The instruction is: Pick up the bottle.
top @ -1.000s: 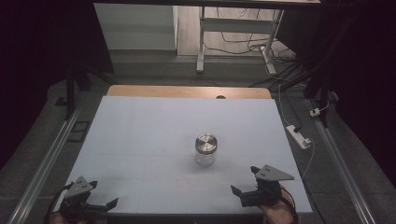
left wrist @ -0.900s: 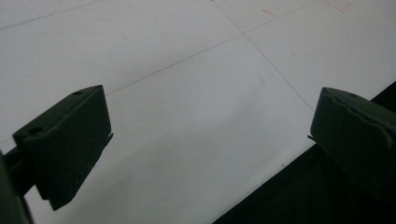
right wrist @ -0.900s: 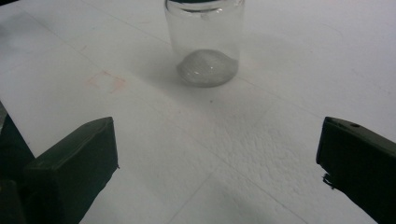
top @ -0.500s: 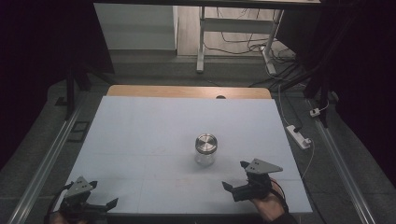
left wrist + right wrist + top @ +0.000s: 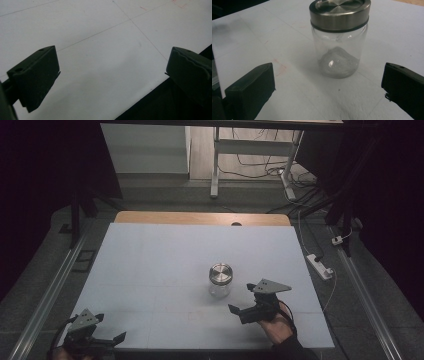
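Presently, the left gripper (image 5: 107, 340) sits at the near left corner of the worktop (image 5: 150, 265), fingers (image 5: 37, 75) spread wide over bare surface, well apart from the jar (image 5: 220, 280). The jar stands upright near the worktop's centre, metal lid (image 5: 340, 12) on. The right gripper (image 5: 239, 311) is near it, fingers (image 5: 252, 87) open; the jar stands ahead of them, not between, untouched.

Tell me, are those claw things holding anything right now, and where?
Nothing is held. The right hand-held gripper is open, short of the glass jar; the left hand-held gripper is open over bare table.
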A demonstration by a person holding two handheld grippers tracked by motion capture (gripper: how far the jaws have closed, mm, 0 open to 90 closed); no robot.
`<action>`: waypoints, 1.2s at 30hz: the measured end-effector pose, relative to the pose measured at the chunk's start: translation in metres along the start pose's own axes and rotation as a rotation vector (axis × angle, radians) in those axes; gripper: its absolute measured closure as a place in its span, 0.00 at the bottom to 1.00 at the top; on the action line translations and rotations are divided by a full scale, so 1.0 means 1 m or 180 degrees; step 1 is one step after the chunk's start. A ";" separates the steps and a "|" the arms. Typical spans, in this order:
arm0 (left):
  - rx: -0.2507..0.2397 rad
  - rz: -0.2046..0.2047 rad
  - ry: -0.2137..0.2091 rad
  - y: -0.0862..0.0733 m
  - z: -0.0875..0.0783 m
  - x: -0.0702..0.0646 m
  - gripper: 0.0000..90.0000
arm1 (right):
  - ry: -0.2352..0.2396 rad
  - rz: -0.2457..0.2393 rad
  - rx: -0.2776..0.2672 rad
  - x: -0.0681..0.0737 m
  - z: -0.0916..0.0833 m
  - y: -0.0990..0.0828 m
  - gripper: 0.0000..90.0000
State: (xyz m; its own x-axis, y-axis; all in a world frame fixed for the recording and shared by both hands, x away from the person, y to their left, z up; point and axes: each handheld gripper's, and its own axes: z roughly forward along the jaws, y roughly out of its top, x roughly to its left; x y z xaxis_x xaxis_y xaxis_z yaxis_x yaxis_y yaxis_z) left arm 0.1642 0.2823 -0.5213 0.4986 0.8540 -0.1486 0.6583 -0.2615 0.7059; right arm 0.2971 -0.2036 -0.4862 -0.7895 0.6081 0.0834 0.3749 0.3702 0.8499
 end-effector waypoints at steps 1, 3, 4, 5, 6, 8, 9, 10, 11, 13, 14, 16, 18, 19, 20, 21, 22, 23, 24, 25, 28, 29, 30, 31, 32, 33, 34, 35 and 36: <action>0.0000 0.0000 0.0000 0.000 0.000 0.000 0.00 | 0.0009 0.0023 -0.0005 -0.001 0.002 0.001 0.00; -0.0004 -0.0005 -0.0006 0.000 0.000 0.000 0.00 | 0.0030 0.0056 -0.0013 -0.002 0.005 0.003 0.00; -0.0007 -0.0007 -0.0012 0.000 0.000 0.000 0.00 | 0.0052 0.0096 0.0014 -0.004 0.009 0.006 0.00; -0.0010 0.0000 -0.0010 0.000 0.000 0.000 0.00 | 0.0043 0.0105 0.0021 -0.005 0.011 0.007 0.00; -0.0011 -0.0002 -0.0012 0.000 0.000 0.001 0.00 | 0.0036 0.0115 0.0043 -0.006 0.013 0.008 0.00; -0.0012 -0.0005 -0.0023 0.000 0.000 0.001 0.00 | -0.0006 0.0105 0.0086 -0.007 0.018 0.010 0.00; -0.0012 -0.0005 -0.0024 0.000 0.000 0.001 0.00 | -0.0006 0.0105 0.0086 -0.007 0.018 0.010 0.00; -0.0011 -0.0005 -0.0026 0.000 0.000 0.001 0.00 | -0.0034 0.0097 0.0102 -0.008 0.019 0.011 0.00; -0.0010 -0.0004 -0.0023 0.000 0.000 0.001 0.00 | -0.0117 0.0074 0.0151 -0.009 0.026 0.013 0.00; -0.0007 -0.0010 -0.0024 0.000 0.000 0.001 0.00 | -0.0148 0.0068 0.0167 -0.009 0.029 0.014 0.00; -0.0005 -0.0011 -0.0025 0.000 0.000 0.001 0.00 | -0.0175 0.0086 0.0174 -0.010 0.034 0.016 0.00; -0.0002 -0.0011 -0.0026 0.000 0.000 0.001 0.00 | -0.0171 0.0074 0.0186 -0.011 0.037 0.017 0.00; -0.0001 -0.0011 -0.0030 0.000 0.000 0.001 0.00 | -0.0189 0.0074 0.0232 -0.012 0.044 0.020 0.00; -0.0002 -0.0011 -0.0031 0.000 0.000 0.001 0.00 | -0.0176 0.0073 0.0235 -0.013 0.048 0.022 0.00; -0.0001 -0.0012 -0.0033 0.000 0.000 0.001 0.00 | -0.0182 0.0076 0.0241 -0.013 0.050 0.023 0.00; -0.0001 -0.0013 -0.0035 0.000 0.000 0.001 0.00 | -0.0177 0.0077 0.0257 -0.013 0.052 0.025 0.00; 0.0000 -0.0014 -0.0039 0.000 0.000 0.001 0.00 | -0.0170 0.0067 0.0269 -0.013 0.055 0.026 0.00; 0.0000 -0.0010 -0.0040 0.000 0.000 0.002 0.00 | -0.0166 0.0045 0.0274 -0.013 0.058 0.027 0.00; -0.0001 -0.0013 -0.0042 0.000 0.000 0.002 0.00 | -0.0162 0.0027 0.0281 -0.014 0.060 0.028 0.00; -0.0010 -0.0024 -0.0040 0.000 0.000 0.001 0.00 | -0.0158 0.0014 0.0300 -0.014 0.063 0.029 0.00; -0.0008 -0.0023 -0.0043 0.000 0.000 0.002 0.00 | -0.0152 -0.0012 0.0367 -0.014 0.070 0.030 0.00; -0.0007 -0.0023 -0.0043 0.000 0.000 0.002 0.00 | -0.0151 -0.0017 0.0387 -0.014 0.072 0.030 0.00; -0.0006 -0.0023 -0.0045 0.000 0.000 0.002 0.00 | -0.0152 -0.0028 0.0394 -0.014 0.074 0.030 0.00; -0.0006 -0.0023 -0.0046 0.000 0.000 0.002 0.00 | -0.0145 -0.0043 0.0391 -0.014 0.075 0.031 0.00; -0.0006 -0.0025 -0.0046 0.000 0.000 0.002 0.00 | -0.0147 -0.0058 0.0387 -0.014 0.076 0.031 0.00; -0.0005 -0.0025 -0.0047 0.000 0.000 0.002 0.00 | -0.0152 -0.0081 0.0376 -0.013 0.077 0.032 0.00; -0.0003 -0.0023 -0.0047 0.000 0.000 0.002 0.00 | -0.0160 -0.0099 0.0370 -0.013 0.078 0.032 0.00; -0.0003 -0.0023 -0.0048 0.000 0.000 0.002 0.00 | -0.0168 -0.0100 0.0366 -0.012 0.079 0.033 0.00; -0.0002 -0.0023 -0.0049 0.000 0.000 0.002 0.00 | -0.0179 -0.0113 0.0367 -0.012 0.080 0.034 0.00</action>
State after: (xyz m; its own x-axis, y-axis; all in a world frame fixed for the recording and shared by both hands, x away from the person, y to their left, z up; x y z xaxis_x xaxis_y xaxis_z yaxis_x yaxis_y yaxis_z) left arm 0.1653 0.2835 -0.5219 0.5025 0.8488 -0.1643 0.6616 -0.2552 0.7051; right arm 0.3582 -0.1425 -0.5003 -0.7760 0.6303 0.0221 0.4031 0.4686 0.7861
